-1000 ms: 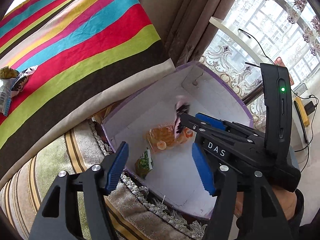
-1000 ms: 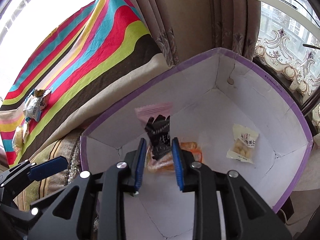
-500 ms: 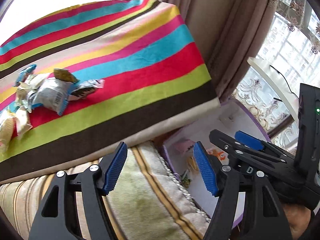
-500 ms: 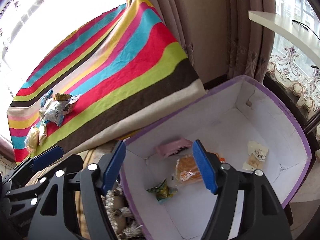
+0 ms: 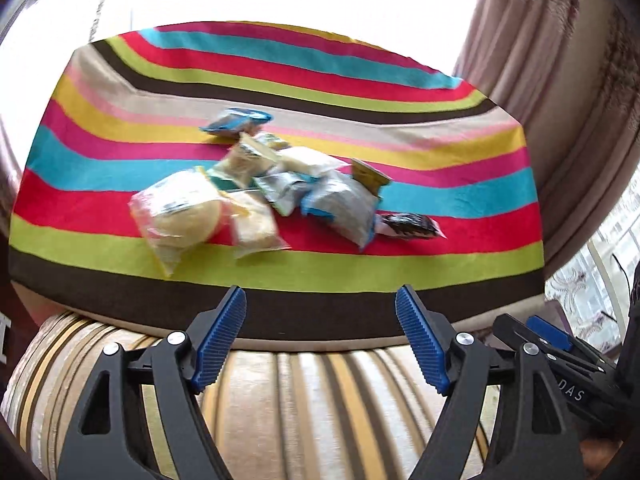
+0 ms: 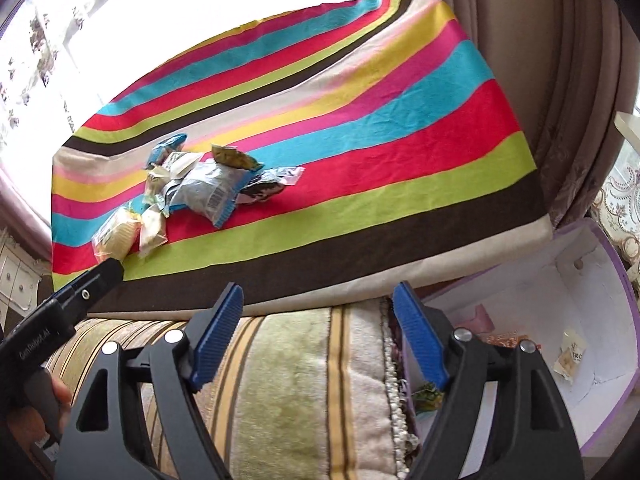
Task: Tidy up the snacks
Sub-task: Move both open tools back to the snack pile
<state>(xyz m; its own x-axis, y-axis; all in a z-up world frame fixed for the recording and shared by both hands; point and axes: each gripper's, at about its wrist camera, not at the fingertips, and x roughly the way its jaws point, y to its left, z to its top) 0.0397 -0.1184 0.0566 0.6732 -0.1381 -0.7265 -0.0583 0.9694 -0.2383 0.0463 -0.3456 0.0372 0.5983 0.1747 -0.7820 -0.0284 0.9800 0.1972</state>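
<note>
**Both grippers empty above the sofa edge, snacks split between cloth and box**

On the striped cloth (image 5: pixel 280 276), a loose pile of snack packets (image 5: pixel 264 192) lies near the middle, the wrappers overlapping one another. A round yellowish cake in clear wrap (image 5: pixel 180 216) sits at the pile's near left, a grey-and-blue bag (image 5: pixel 340 204) to its right, and a dark packet (image 5: pixel 408 226) just beside that bag at the right end. A blue packet (image 5: pixel 236 120) lies at the far edge of the pile.

The left gripper (image 5: pixel 320 340) hangs over the striped sofa cushion (image 5: pixel 320 400) in front of the cloth. Its jaws have just been widening and stand well apart with nothing between them. The right gripper (image 6: pixel 318 336) is also over the cushion; its jaws have likewise just been spreading and hold nothing.

In the right wrist view, the purple-rimmed box (image 6: pixel 624 280) stands at the right, just beside the cushion's fringed end. Inside it lie a pink packet (image 6: pixel 482 318), an orange packet partly hidden behind the gripper's finger, a small green packet (image 6: pixel 428 394) and a pale packet (image 6: pixel 570 356), the last well apart from the others.
</note>
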